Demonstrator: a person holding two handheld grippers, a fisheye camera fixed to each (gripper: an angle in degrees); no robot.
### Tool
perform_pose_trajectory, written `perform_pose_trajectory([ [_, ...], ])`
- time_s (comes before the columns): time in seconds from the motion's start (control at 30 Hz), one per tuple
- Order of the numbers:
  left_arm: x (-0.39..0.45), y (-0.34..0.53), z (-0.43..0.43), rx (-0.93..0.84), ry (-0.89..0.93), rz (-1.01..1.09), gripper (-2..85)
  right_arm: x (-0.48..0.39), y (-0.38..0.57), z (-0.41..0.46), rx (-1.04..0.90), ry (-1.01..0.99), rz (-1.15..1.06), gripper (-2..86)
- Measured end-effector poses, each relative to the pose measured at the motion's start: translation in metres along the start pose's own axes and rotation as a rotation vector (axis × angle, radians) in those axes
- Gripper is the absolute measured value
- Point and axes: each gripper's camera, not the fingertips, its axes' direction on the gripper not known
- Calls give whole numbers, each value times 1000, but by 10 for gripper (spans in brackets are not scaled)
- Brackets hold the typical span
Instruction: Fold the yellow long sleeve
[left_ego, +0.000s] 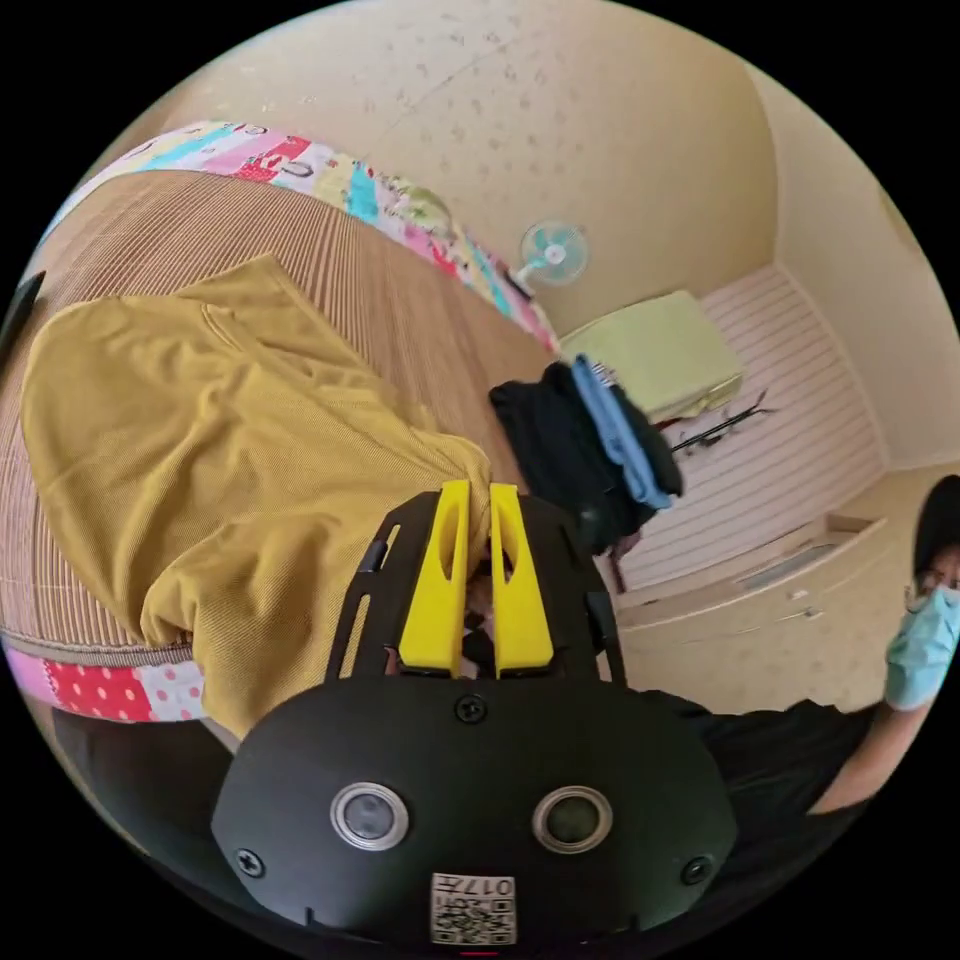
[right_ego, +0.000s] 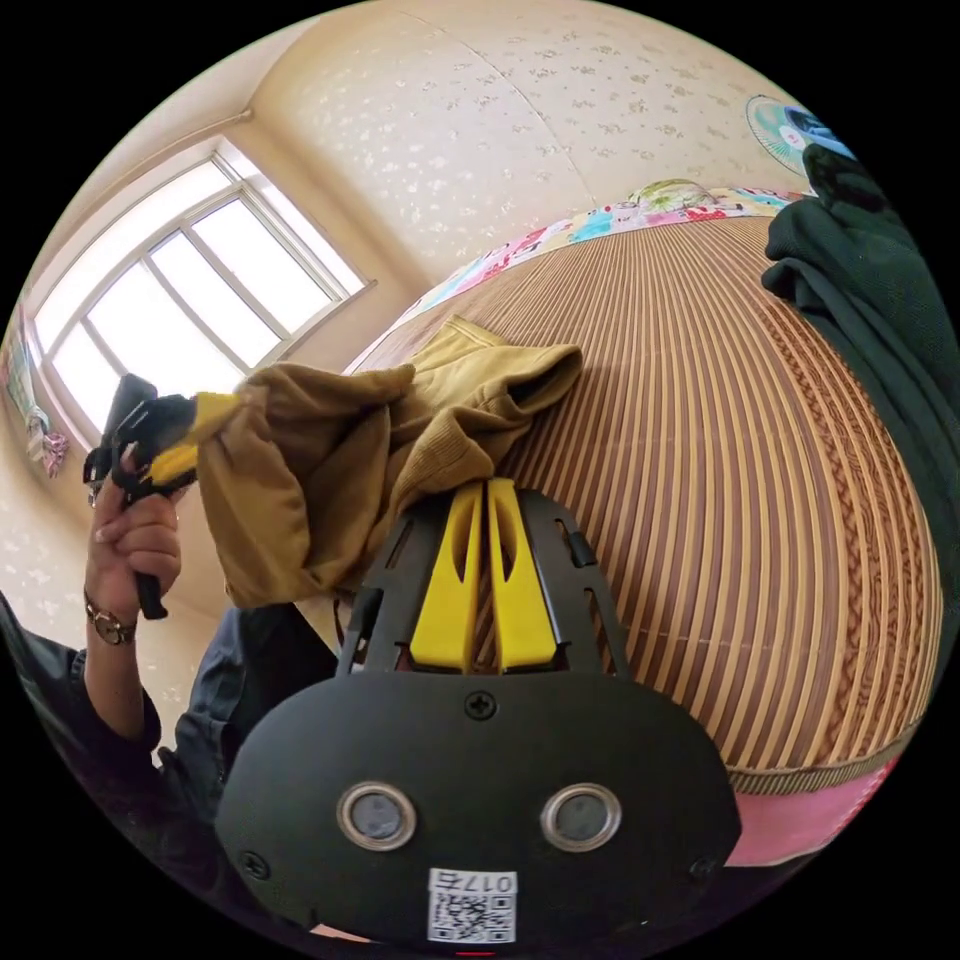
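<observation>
The yellow long sleeve (left_ego: 200, 440) lies partly on a striped woven mat (left_ego: 400, 290) covering a bed, its near part hanging over the edge. My left gripper (left_ego: 470, 490) is shut on a bunched fold of it. In the right gripper view the garment (right_ego: 330, 470) is gathered and raised between both tools. My right gripper (right_ego: 485, 488) is shut on a ribbed edge of it just above the mat (right_ego: 720, 480). The left gripper (right_ego: 215, 425), held in a hand (right_ego: 135, 540), pinches the garment's other end at the left.
A pile of dark clothes with a blue piece (left_ego: 590, 450) sits at the mat's far side, seen as a dark heap (right_ego: 870, 290) in the right gripper view. A fan (left_ego: 552, 252), a green box (left_ego: 660, 350), a window (right_ego: 190, 290) and a masked person (left_ego: 925, 620) surround the bed.
</observation>
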Motion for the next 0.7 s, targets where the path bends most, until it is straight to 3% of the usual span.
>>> perform_pose_trajectory([
  [0.07,21,28,-96,223,199,162,40,8,13,-16,-11,-70,34,8],
  [0.2,62,55,-223,378,340,477,38,5,40,-64,39,-153,-29,7],
  [0.3,81,86,-296,445,494,705,36,-26,72,-144,320,-130,-155,6],
  [0.37,92,115,-333,502,672,883,34,-42,91,-190,504,-259,-232,6],
  [0.43,92,130,-351,552,847,993,33,-47,94,-209,549,-429,-291,7],
  [0.57,83,108,-354,466,1203,1048,32,-64,90,-225,487,-671,-479,12],
  [0.7,94,78,-320,304,1468,932,32,-85,96,-221,418,-681,-534,31],
])
